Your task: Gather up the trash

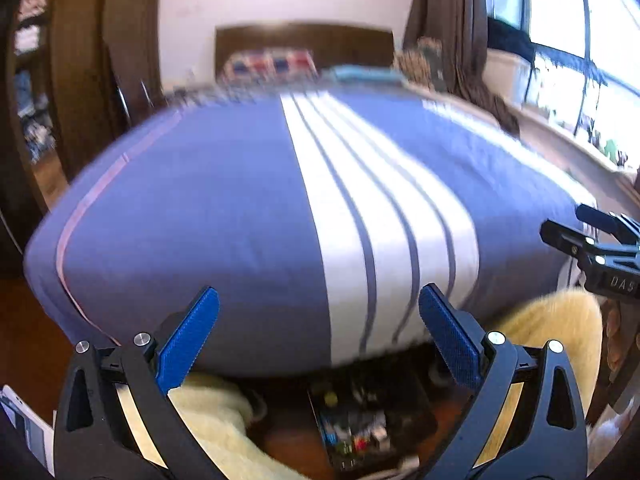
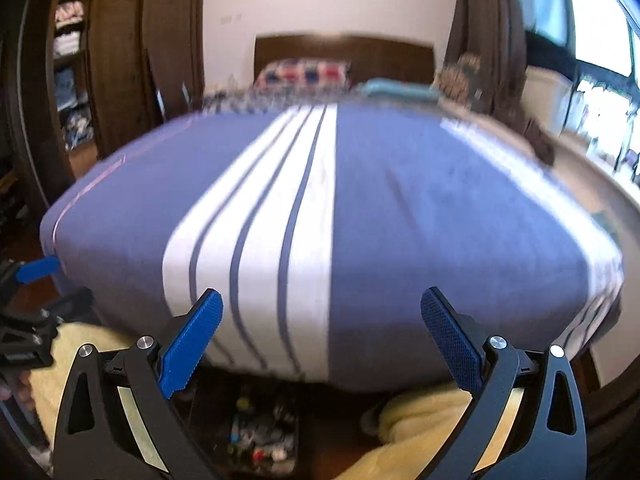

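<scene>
Trash not lying anywhere on bed (image 1: pixel 224 208); likeliest candidate is dark box of small colourful clutter (image 1: pixel 360 436) sitting on floor under bed's foot, though blur is hiding what pieces are. Probably light, loose, crinkly bits; pinching singly at edges seems best. Left gripper (image 1: pixel 319 336) gaping wide, holding nothing. Right gripper (image 2: pixel 321 338) likewise gaping, empty. Left view alone showing white papers (image 1: pixel 24 428) at lower left corner; right view alone showing shelves of folded clothes (image 2: pixel 70 76). Yellow fleece (image 2: pixel 424 420) flanking box.
</scene>
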`<state>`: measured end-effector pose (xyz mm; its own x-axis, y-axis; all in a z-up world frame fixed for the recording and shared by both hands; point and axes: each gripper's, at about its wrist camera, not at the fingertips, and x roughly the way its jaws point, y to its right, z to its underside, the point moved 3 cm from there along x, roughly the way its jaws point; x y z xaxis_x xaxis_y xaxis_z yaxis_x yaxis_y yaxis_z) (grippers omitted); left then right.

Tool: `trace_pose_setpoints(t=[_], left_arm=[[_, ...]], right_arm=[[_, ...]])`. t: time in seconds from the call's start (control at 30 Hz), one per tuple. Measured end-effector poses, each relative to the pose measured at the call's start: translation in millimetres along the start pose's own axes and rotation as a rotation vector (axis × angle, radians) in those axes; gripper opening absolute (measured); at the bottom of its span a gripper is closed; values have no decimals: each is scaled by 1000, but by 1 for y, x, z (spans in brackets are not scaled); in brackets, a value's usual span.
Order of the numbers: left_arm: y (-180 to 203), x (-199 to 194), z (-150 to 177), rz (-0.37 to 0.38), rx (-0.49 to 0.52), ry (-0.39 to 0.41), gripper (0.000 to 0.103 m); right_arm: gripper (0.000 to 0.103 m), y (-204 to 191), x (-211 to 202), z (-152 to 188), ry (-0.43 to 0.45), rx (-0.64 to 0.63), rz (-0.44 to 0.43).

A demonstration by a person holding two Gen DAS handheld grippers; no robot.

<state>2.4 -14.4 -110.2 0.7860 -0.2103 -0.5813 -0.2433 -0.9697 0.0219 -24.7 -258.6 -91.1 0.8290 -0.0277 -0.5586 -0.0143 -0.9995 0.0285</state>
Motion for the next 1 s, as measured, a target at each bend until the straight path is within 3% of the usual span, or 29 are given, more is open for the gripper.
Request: trace_pose_setpoints(t=[0.23,0.53,1.0], left_arm=[[5,-35,-40,-41,30,135,95],[11,-63,-62,-82,18,236,95],[16,-67,-54,-80,16,235,95]], right_arm=[[99,10,-32,-39,138,-15,37],[99,19,-67,-69,266,23,58],[99,6,-92,-65,320,22,134]])
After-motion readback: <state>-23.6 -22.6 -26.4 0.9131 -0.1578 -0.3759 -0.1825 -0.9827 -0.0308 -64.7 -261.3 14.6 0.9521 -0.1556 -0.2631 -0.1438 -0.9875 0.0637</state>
